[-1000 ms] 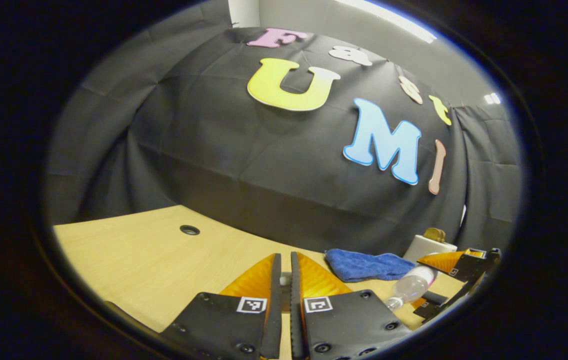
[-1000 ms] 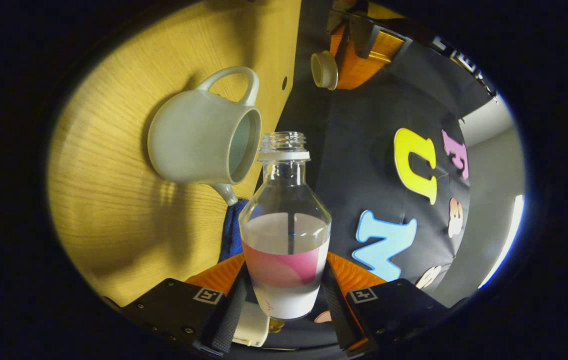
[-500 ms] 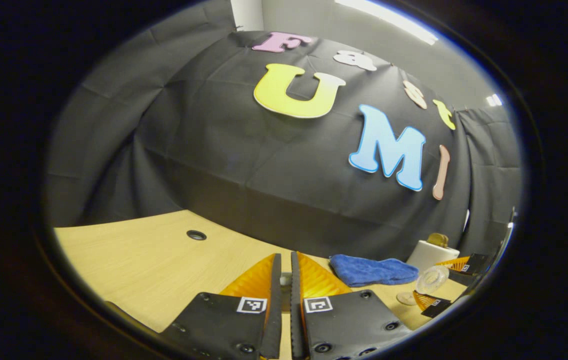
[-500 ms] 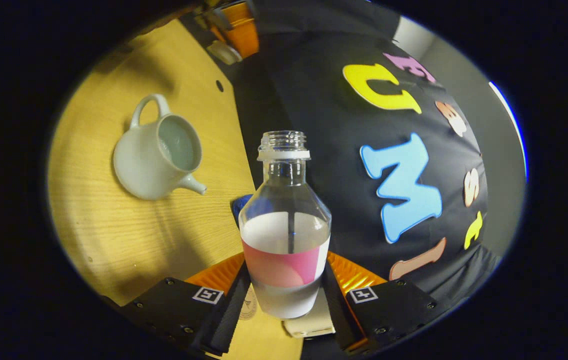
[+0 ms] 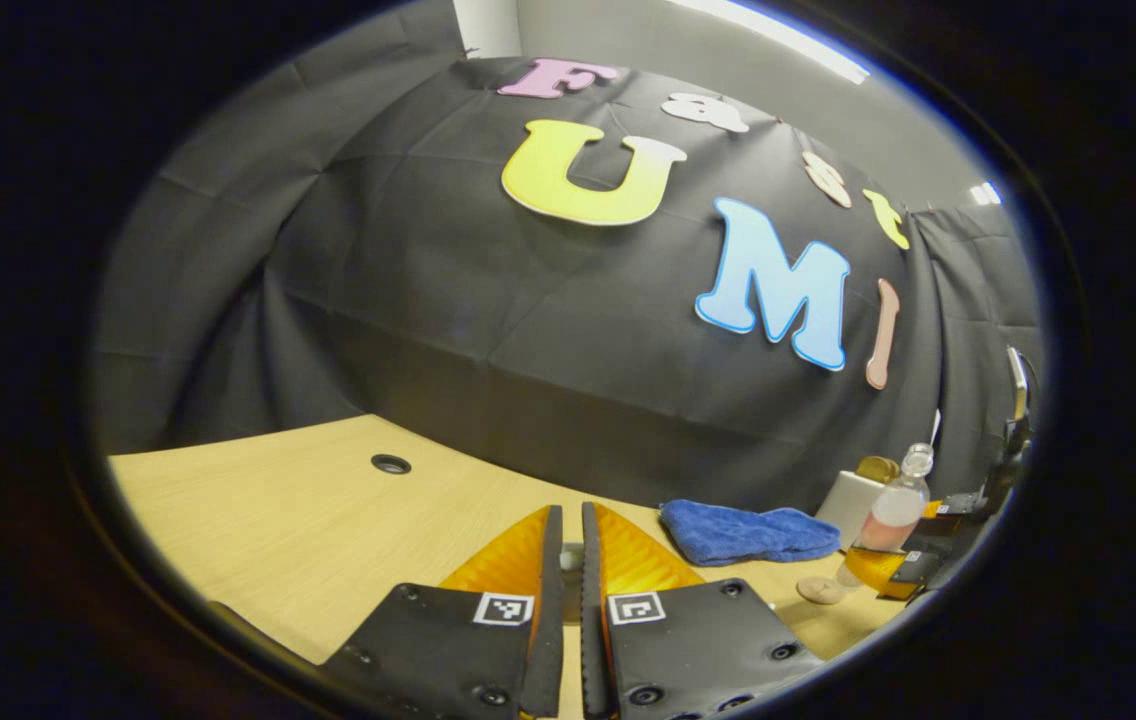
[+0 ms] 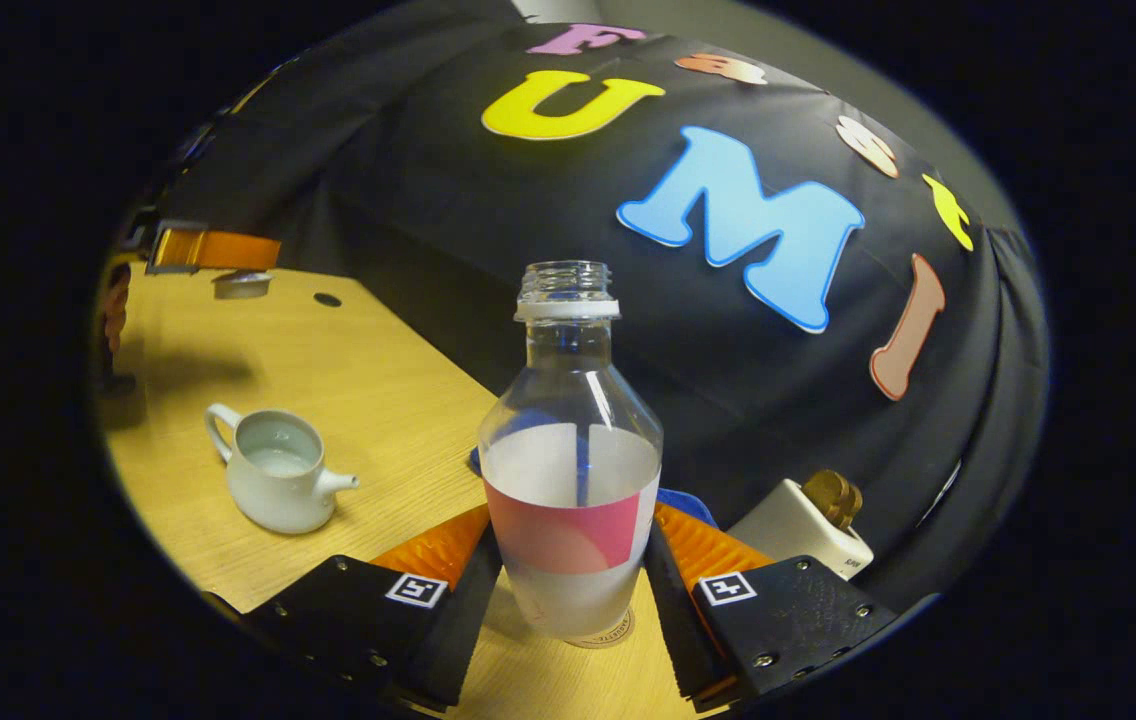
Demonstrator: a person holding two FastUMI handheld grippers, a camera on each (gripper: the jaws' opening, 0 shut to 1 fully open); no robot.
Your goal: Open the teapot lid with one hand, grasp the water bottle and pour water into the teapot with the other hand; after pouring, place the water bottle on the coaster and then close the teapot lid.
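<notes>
Right tool (image 6: 568, 570) clamped on the water bottle (image 6: 569, 470), both fingers pressing its label band, bottle upright, cap off, part full. Just under its base, the coaster (image 6: 608, 632), rim peeking out; touching or a hair above, cannot tell. Off to the left on the bench (image 6: 398, 420), the teapot (image 6: 273, 482), open at the top, water inside, spout turned toward the bottle. Behind the bottle, a blue cloth (image 6: 683, 502), partly hidden; beside that, a white block with a brass knob (image 6: 808, 520), close against the booth wall. Far back left, the left tool (image 6: 228, 272) pinching the teapot lid (image 6: 242, 285) above the bench. In the left gripper view, fingers nearly together on something pale, cable hole (image 5: 390, 464) ahead, blue cloth lying between this tool and the bottle.
</notes>
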